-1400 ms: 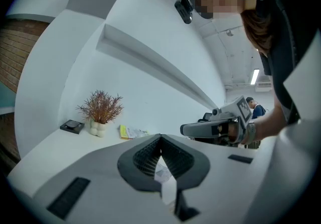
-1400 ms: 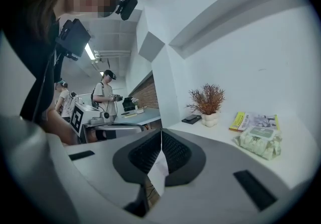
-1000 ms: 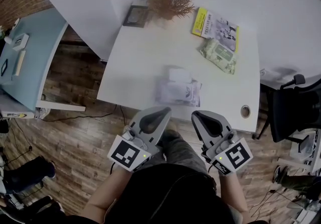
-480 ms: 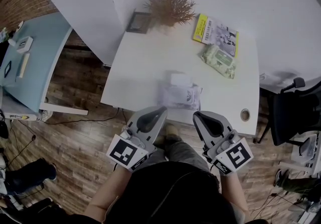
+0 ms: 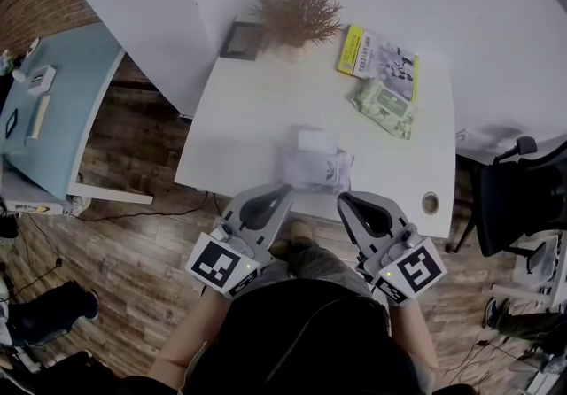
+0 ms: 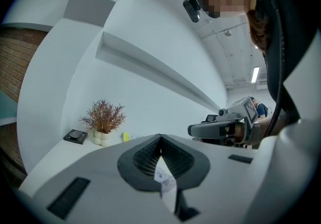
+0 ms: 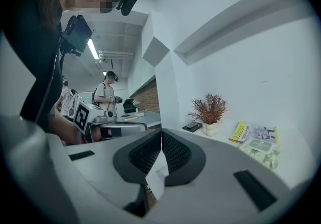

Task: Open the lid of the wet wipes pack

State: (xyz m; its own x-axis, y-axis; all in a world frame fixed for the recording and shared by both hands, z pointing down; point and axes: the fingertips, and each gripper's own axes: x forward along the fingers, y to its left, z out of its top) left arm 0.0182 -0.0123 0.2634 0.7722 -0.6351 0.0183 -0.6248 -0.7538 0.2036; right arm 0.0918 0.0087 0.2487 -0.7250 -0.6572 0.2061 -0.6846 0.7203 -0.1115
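Wet wipes, two on the table (image 5: 239, 119): white pack (image 5: 317, 165) at its near edge, green pack (image 5: 383, 107) farther in; left gripper (image 5: 286, 189) and right gripper (image 5: 342, 198) both closed tight, empty, just off that edge.

White table (image 5: 239, 127), whitish wipes pack (image 5: 317, 165), pale green pack (image 5: 383, 106), yellow-edged booklet (image 5: 376, 54), rust-brown dried plant (image 5: 297, 3), brown plank floor (image 5: 133, 243)

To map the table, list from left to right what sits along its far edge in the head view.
dark square pad → dried plant → yellow-edged booklet
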